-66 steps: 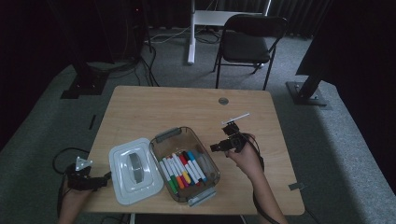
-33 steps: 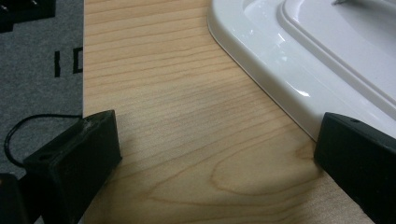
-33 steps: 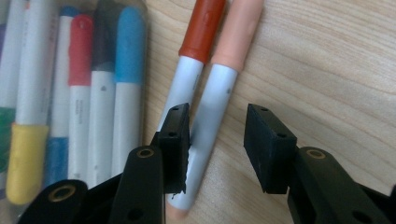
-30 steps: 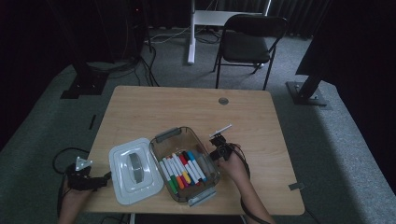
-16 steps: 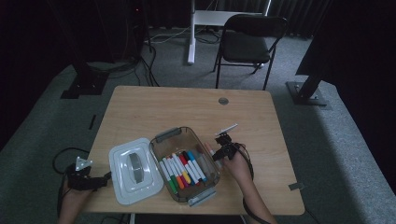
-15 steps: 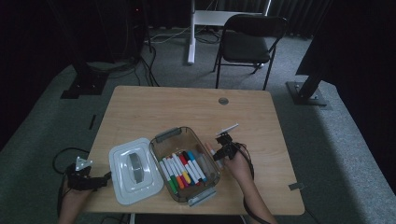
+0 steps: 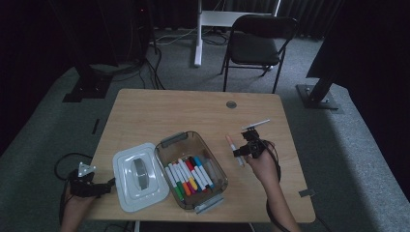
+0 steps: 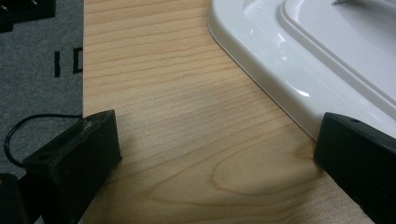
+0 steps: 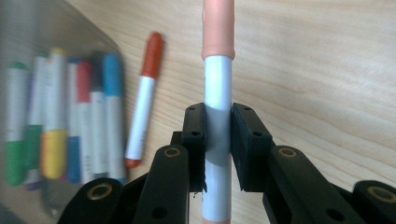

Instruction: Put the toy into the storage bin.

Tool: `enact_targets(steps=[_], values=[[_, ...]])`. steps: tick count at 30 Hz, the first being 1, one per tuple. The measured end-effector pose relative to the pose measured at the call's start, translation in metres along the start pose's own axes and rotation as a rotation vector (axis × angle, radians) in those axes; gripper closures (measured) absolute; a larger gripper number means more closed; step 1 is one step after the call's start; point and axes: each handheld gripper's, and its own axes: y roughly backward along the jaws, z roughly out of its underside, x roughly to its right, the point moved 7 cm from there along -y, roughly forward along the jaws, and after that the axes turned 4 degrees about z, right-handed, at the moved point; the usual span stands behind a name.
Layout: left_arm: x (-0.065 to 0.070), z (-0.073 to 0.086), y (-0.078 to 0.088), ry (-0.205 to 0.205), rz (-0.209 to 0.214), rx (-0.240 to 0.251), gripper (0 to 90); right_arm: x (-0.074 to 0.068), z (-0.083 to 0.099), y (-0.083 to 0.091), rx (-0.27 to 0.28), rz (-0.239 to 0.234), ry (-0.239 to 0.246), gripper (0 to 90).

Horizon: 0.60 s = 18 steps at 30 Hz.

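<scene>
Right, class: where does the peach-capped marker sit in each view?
High view: marker just right of the bin, in the right gripper.
Right gripper view: marker upright at centre, clamped between the jaws, with the bin at the left.
Left gripper view: looks at the lid and bare table.
Shared landmark: the wooden table.

Bare table lies beyond the box; the lid crowds its left side, touching it.
</scene>
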Motion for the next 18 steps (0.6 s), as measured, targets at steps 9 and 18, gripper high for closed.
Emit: enact_targets(steps=[9,18], values=[[0.0,0.0,0.0,-0.001,-0.001,0.0,0.8,-0.023,-0.019,0.042,0.083,-0.041,0.033,76.5],[0.0,0.0,0.0,-0.001,0.0,0.001,0.8,-0.062,-0.04,0.068,0.134,-0.088,0.092,76.5]])
